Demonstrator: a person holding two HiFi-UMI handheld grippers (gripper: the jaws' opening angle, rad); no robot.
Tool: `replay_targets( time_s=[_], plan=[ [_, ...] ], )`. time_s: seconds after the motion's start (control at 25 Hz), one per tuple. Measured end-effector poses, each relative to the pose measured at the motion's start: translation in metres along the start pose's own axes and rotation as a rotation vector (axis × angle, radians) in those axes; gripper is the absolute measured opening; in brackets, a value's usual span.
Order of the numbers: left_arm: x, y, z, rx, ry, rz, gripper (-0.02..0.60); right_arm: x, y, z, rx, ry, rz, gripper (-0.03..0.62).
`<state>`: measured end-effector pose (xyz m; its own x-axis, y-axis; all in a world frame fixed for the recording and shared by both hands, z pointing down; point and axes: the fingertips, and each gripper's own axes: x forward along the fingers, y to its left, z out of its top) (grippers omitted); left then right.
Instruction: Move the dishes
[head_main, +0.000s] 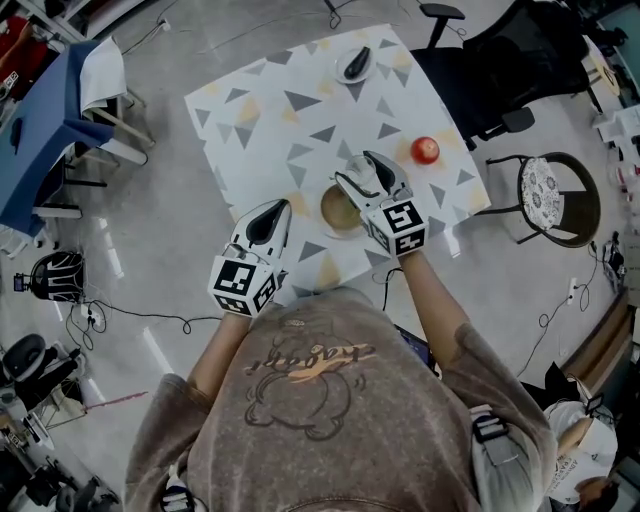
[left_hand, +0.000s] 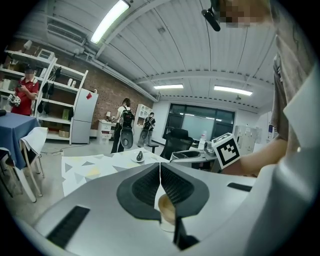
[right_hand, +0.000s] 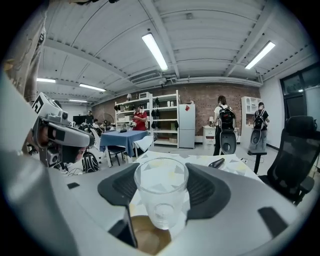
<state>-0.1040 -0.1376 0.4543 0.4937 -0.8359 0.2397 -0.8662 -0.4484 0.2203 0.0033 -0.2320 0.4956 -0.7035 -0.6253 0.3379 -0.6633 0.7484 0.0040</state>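
Note:
My right gripper (head_main: 364, 168) (right_hand: 161, 186) is shut on a clear drinking glass (right_hand: 161, 195), held upright just above a brown plate (head_main: 340, 210) (right_hand: 145, 241) near the table's front edge. My left gripper (head_main: 272, 214) (left_hand: 160, 172) hovers over the front left part of the table, its jaws shut with nothing between them. The brown plate (left_hand: 167, 210) shows below its fingertips. A red apple (head_main: 425, 150) lies right of the plate. A small white dish holding a dark object (head_main: 355, 63) (left_hand: 139, 157) (right_hand: 217, 162) sits at the table's far edge.
The table (head_main: 260, 120) carries a white cloth with grey and yellow triangles. A blue-covered table with a chair (head_main: 50, 130) stands left, a black office chair (head_main: 520, 60) and a round stool (head_main: 545, 195) right. Cables (head_main: 130, 320) lie on the floor.

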Motion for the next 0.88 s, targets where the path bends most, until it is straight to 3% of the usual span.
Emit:
replay_targets(
  time_s=[0.36, 0.88],
  plan=[
    [0.007, 0.0, -0.002, -0.007, 0.011, -0.012, 0.02, 0.011, -0.04, 0.012, 0.018, -0.009, -0.051, 0.287],
    [0.014, 0.005, -0.009, -0.007, 0.04, -0.014, 0.02, 0.04, -0.078, -0.035, 0.048, 0.048, -0.101, 0.287]
  ],
)
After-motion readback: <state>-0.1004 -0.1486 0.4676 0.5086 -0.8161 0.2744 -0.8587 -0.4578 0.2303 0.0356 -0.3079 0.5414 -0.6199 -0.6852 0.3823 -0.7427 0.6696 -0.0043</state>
